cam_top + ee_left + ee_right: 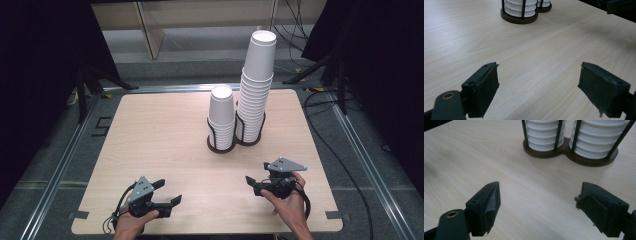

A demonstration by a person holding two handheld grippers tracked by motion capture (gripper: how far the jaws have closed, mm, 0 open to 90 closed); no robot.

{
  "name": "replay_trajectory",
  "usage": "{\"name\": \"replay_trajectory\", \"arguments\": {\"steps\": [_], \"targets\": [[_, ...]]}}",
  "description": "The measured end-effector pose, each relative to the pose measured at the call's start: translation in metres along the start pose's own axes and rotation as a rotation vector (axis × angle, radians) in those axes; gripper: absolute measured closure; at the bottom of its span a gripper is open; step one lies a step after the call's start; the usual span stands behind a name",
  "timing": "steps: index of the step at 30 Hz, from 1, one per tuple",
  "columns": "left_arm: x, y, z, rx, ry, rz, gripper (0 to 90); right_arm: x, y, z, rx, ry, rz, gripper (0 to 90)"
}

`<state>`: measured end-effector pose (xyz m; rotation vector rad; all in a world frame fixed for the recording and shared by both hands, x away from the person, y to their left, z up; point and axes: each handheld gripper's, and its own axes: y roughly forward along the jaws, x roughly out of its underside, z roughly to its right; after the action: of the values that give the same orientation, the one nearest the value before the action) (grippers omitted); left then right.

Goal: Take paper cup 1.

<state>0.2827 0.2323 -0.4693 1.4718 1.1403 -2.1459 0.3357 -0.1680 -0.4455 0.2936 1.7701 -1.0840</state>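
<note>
Both claws, left (167, 192) and right (256, 176), wait wide apart and empty near the table's (165, 140) front edge. The two stacks of white paper cups (243, 100) stand upside down farther back in a dark wire holder (235, 142), which keeps them from tipping.

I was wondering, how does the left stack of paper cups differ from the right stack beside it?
The left stack is short, ending about halfway up the right stack. The right stack leans slightly; the left stands straight. The left sits nearer the person's side. Both are white cups turned upside down, each inside a black wire ring of the same dark twin holder.
</note>
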Motion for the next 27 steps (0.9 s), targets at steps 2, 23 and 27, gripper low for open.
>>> {"name": "replay_trajectory", "arguments": {"steps": [2,23,27], "targets": [[0.0,0.0,0.0,-0.005,0.005,-0.006,15.4,-0.003,0.002,0.001,0.002,-0.011,0.022,18.6],[-0.002,-0.002,-0.003,-0.026,0.012,-0.013,15.0,-0.04,0.017,-0.001,-0.075,0.06,0.085,19.1],[-0.003,-0.001,-0.004,-0.036,0.02,-0.013,15.0,-0.048,0.021,0.001,-0.09,0.048,0.094,18.9]]}}
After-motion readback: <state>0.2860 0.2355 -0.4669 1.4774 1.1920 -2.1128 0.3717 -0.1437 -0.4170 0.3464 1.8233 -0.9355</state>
